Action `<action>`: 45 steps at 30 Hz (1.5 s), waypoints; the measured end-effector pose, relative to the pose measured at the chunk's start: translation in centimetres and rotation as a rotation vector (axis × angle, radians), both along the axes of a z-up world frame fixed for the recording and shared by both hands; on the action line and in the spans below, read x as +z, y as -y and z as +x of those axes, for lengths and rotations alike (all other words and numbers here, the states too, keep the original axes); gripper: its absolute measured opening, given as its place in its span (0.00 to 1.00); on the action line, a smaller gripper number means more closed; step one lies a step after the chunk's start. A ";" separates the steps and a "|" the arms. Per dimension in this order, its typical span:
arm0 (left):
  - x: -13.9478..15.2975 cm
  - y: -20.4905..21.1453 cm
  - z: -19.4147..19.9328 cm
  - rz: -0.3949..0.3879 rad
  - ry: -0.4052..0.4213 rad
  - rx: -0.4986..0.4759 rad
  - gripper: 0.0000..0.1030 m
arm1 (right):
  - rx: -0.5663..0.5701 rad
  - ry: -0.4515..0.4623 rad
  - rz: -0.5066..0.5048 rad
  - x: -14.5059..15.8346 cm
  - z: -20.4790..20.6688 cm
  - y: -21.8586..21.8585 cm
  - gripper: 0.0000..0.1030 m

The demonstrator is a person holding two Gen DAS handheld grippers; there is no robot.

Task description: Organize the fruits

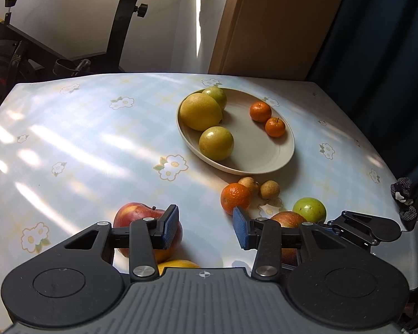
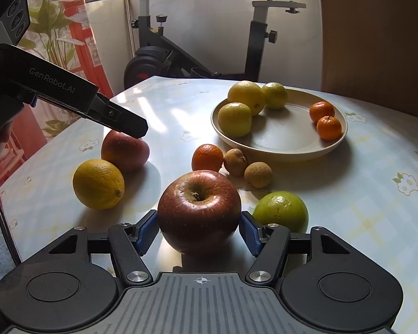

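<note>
Five fruits lie in the plate (image 2: 278,146): a big lemon (image 2: 246,96), two yellow-green round fruits (image 2: 234,119) beside it, and two small tangerines (image 2: 328,127) at the plate's far-right side. Just in front of the plate on the flowered tablecloth (image 2: 362,194) sit an orange (image 2: 207,157) and two small brown fruits (image 2: 258,174). Nearer than those stands a dark red apple (image 2: 199,211), stem up, with the right gripper (image 2: 199,232) set around it; its blue pads stand at the apple's two sides, seemingly touching, jaws about half open. A green fruit (image 2: 281,211) lies just right of that apple. Left of the plate and nearer, a second red apple (image 2: 125,150) and a yellow lemon (image 2: 98,184) rest close together. The left gripper (image 1: 206,228) hovers over the second apple, jaws partly open, holding nothing.
</note>
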State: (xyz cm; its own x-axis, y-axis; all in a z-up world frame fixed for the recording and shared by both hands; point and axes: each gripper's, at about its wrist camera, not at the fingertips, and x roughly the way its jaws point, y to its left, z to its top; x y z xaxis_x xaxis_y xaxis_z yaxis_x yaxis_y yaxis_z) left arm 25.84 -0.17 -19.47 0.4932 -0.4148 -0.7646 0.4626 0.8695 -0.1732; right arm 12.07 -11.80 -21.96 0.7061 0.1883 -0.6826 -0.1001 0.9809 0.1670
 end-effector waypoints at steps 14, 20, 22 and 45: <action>-2.2 2.9 0.0 -0.161 -0.202 -0.049 0.43 | -0.004 -0.001 -0.035 -0.4 -0.3 -0.1 0.55; -3.5 3.0 0.7 -0.191 -0.259 -0.019 0.43 | -0.001 -0.008 -0.047 -0.4 -0.4 -0.1 0.54; -3.7 3.1 1.1 -0.215 -0.287 -0.016 0.43 | 0.005 -0.011 -0.063 -0.2 -0.4 -0.2 0.54; -5.0 2.3 1.2 -0.322 -0.355 -0.017 0.40 | 0.008 -0.002 -0.087 0.4 -1.1 -0.4 0.49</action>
